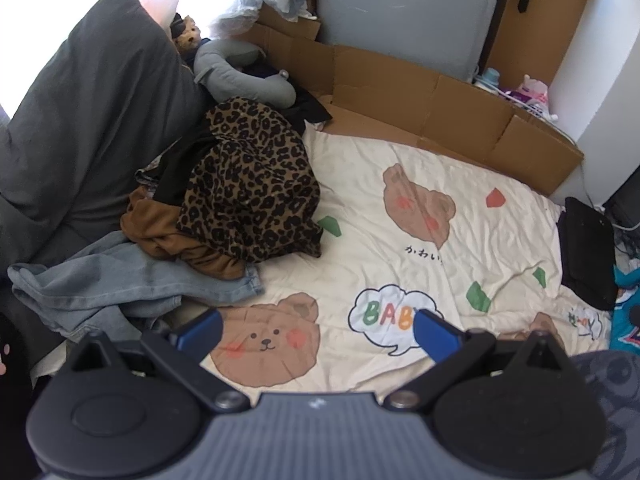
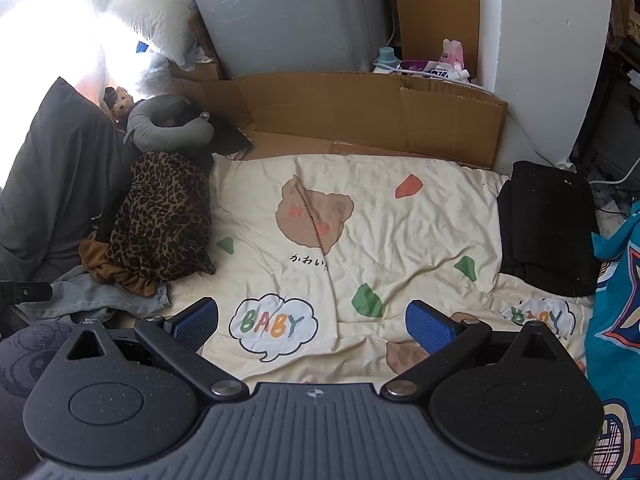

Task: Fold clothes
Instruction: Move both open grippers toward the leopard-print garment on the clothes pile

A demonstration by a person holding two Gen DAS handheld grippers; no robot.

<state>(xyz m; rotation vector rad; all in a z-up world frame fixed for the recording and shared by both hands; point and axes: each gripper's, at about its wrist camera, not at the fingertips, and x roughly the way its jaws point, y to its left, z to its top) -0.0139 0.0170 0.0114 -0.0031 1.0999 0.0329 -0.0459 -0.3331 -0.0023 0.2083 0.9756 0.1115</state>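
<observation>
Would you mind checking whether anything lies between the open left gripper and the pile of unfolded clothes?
Nothing visible does. The left gripper hangs open over the bare cream sheet, and the leopard-print garment and jeans lie just ahead to its left with only sheet between.

The bedsheet [image 2: 400,240] is cream, printed with brown bear faces with pink cheeks, green and coral patches, and white clouds spelling "BABY" in green, orange, yellow and blue letters. At its left edge lies a leopard-print garment [image 1: 248,184], tan with black spots, over a plain rust-brown garment [image 1: 160,232] and pale blue jeans [image 1: 120,284]. Left of those sits a charcoal-grey pillow [image 1: 88,120]; beyond the leopard print curls a grey neck pillow [image 2: 168,128]. Behind the bedsheet stands brown cardboard [image 2: 360,112]. On its right edge rests a folded black garment [image 2: 548,228], and beside that a teal cloth [image 2: 616,300] with a printed design. Both tools carry blue pads [image 2: 428,326] on black frames.
</observation>
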